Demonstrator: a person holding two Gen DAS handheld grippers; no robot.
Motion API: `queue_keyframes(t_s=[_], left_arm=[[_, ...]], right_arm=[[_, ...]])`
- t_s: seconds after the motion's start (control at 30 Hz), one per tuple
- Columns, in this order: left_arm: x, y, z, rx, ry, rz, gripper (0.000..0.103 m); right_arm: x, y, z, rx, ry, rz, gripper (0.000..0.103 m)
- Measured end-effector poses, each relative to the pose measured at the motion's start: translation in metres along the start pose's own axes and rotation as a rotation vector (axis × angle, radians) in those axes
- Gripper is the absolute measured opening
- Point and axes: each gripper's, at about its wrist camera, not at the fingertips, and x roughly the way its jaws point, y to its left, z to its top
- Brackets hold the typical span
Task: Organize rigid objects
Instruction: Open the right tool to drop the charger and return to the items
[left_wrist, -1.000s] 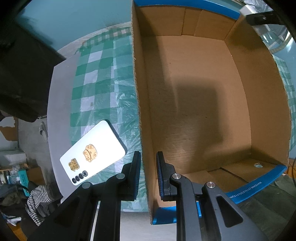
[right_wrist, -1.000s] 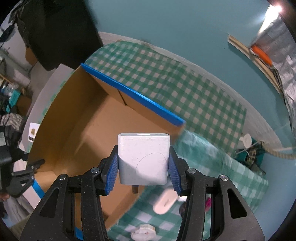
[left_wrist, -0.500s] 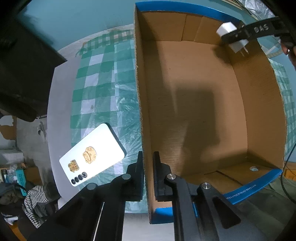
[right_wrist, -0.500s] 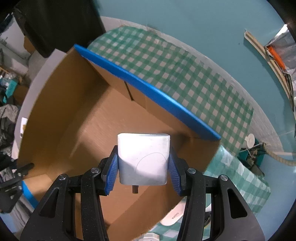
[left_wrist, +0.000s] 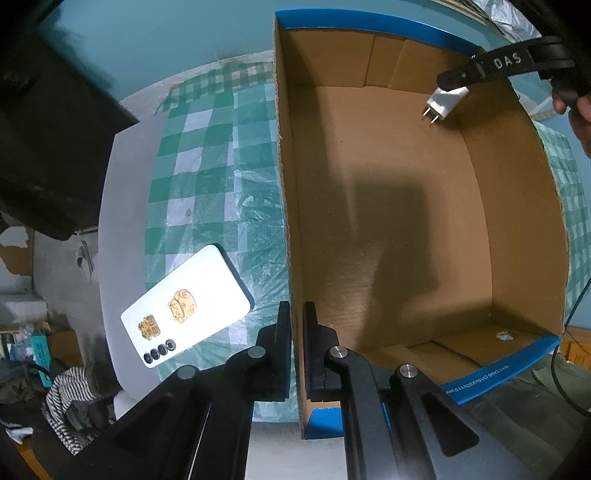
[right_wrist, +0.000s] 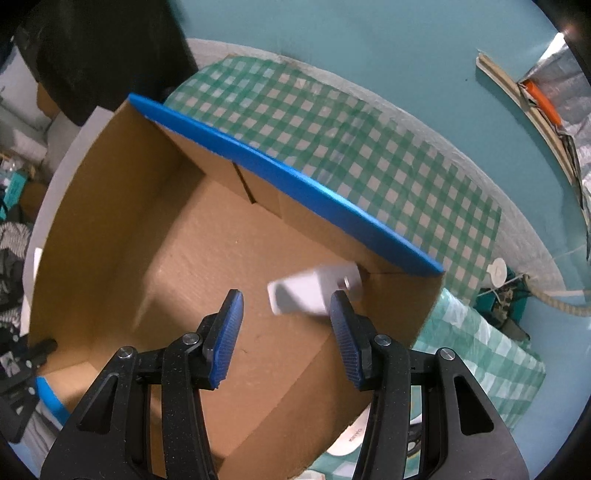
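Over the cardboard box, the wide-open right gripper holds nothing; charger prongs slant down-left.

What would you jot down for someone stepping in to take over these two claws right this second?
Left claw: shut on the side wall of the brown cardboard box with blue edges, steadying it.
Right claw: open over the box; the white plastic plug adapter is blurred beyond its tips, apparently just let go and dropping in.
Done: adapter is going into the box.
Left: the white phone with gold stickers lies on the green checked cloth beside the box, and more white items sit outside near the right claw.
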Motion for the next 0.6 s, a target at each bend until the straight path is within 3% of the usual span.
queue_keyframes(t_s=[0.43,0.6], left_arm=[[0.000,-0.002,-0.003,0.010,-0.002,0.016,0.005],[0.000,-0.002,-0.003,0.011,-0.003,0.015,0.005]], right_arm=[[-0.046,-0.021,-0.023,0.073,-0.071,0.016,0.050],[-0.067,-0.036,-0.045,0.122,-0.088,0.017,0.056]])
